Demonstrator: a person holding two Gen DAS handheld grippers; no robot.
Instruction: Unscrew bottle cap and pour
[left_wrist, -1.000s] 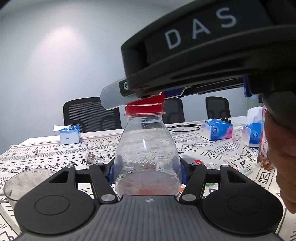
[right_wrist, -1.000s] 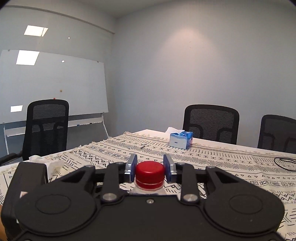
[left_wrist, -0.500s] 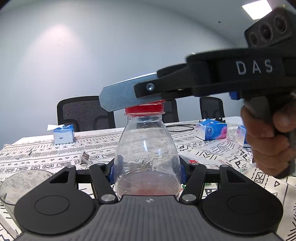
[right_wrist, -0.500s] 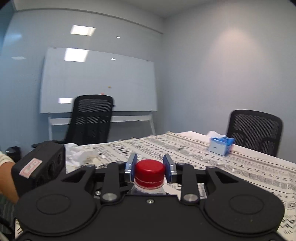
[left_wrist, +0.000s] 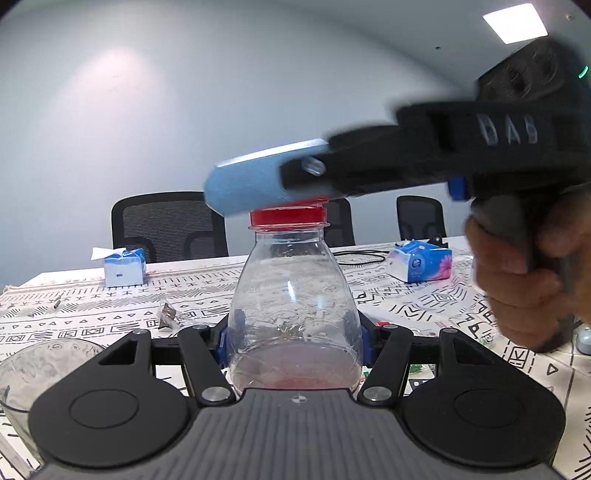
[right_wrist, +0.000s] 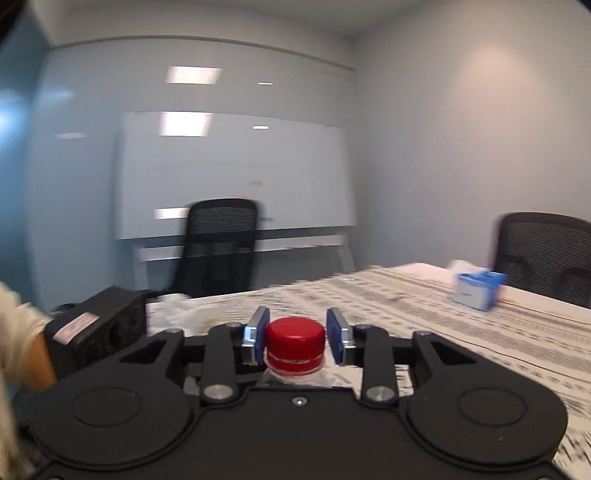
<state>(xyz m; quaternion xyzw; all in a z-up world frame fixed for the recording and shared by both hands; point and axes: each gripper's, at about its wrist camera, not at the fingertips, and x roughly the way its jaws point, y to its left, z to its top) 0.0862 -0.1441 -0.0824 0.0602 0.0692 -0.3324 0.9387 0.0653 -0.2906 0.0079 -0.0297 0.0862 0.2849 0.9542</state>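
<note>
The right gripper (right_wrist: 297, 339) is opening, its pads off the red cap (right_wrist: 295, 343) between them. The left gripper (left_wrist: 293, 341) clamps the upright bottle (left_wrist: 293, 317); a glass bowl (left_wrist: 33, 373) sits left of the bottle.

Ceiling panels (left_wrist: 515, 23) are lighting the room evenly and glaring off the whiteboard (right_wrist: 232, 173), while motion blur is smearing the right gripper (left_wrist: 258, 184) and fisheye distortion is bending the edges.
</note>
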